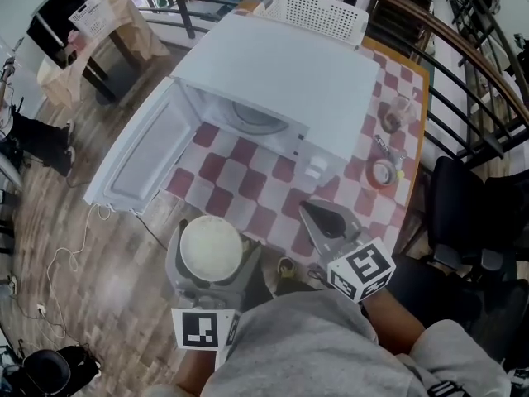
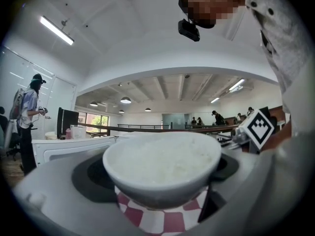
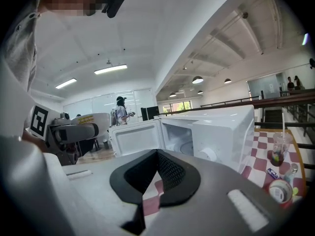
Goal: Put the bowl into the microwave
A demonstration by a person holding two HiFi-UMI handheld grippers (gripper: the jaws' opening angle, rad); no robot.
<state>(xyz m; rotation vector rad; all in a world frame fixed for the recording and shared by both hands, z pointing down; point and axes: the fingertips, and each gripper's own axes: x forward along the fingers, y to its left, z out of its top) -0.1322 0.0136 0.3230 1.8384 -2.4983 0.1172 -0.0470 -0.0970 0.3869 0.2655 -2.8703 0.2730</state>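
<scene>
A white bowl (image 1: 211, 248), filled with something white, sits between the fingers of my left gripper (image 1: 212, 231), which is shut on it just off the table's near edge. In the left gripper view the bowl (image 2: 162, 163) fills the gap between the jaws. The white microwave (image 1: 285, 81) stands on the red-and-white checked table (image 1: 248, 190), its door (image 1: 140, 151) swung open to the left and the cavity (image 1: 248, 116) showing a glass turntable. My right gripper (image 1: 312, 210) hovers over the table's near right part, shut with nothing in it; its black pads meet (image 3: 157, 173).
A white perforated basket (image 1: 318, 11) stands behind the microwave. To its right on the table are a plastic cup (image 1: 395, 114), a small round tin (image 1: 382, 173) and a white packet (image 1: 314, 169). A black chair (image 1: 467, 213) is at the right, a railing beyond.
</scene>
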